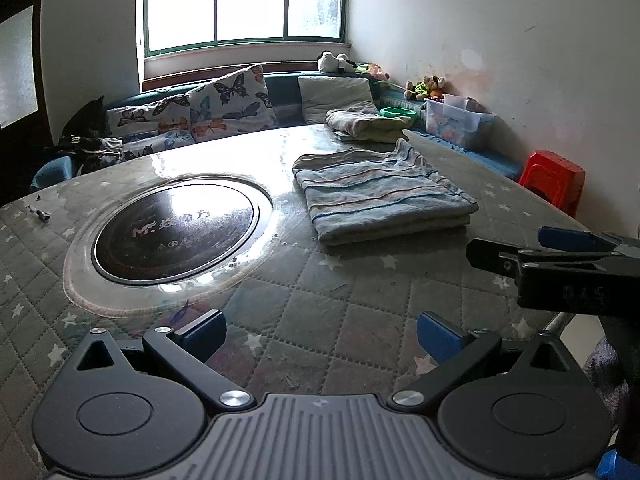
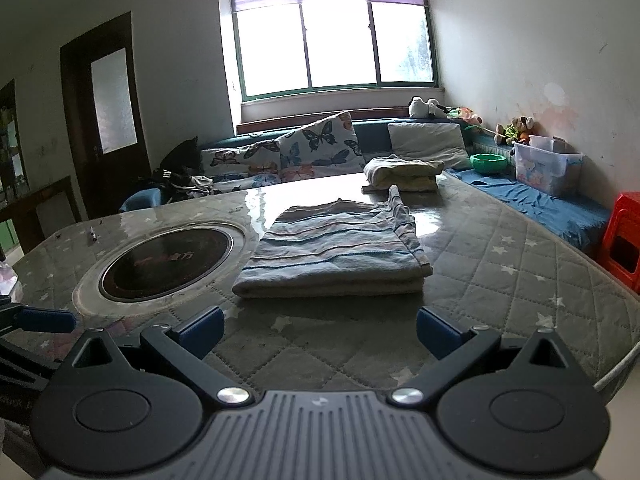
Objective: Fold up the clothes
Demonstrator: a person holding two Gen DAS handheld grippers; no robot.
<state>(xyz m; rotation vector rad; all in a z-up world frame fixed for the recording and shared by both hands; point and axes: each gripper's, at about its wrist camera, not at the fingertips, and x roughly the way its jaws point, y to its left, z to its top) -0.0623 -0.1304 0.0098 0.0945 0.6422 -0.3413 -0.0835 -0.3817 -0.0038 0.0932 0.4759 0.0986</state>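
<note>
A blue-grey striped garment (image 1: 380,196) (image 2: 336,252) lies folded flat on the quilted table (image 1: 304,304) (image 2: 500,264). Behind it rests a cream folded cloth (image 1: 368,122) (image 2: 404,172) near the table's far edge. My left gripper (image 1: 320,332) hovers open over the near table, short of the striped garment, with nothing between its fingers. My right gripper (image 2: 320,330) is open too and empty, just in front of the garment's near edge. The right gripper (image 1: 560,256) also shows from the side in the left wrist view.
A round dark cooktop (image 1: 176,224) (image 2: 166,262) is set into the table left of the garment. A sofa with butterfly cushions (image 1: 208,108) (image 2: 300,152) runs behind. A clear plastic box (image 2: 546,168) and a red stool (image 1: 554,178) (image 2: 622,236) stand at the right.
</note>
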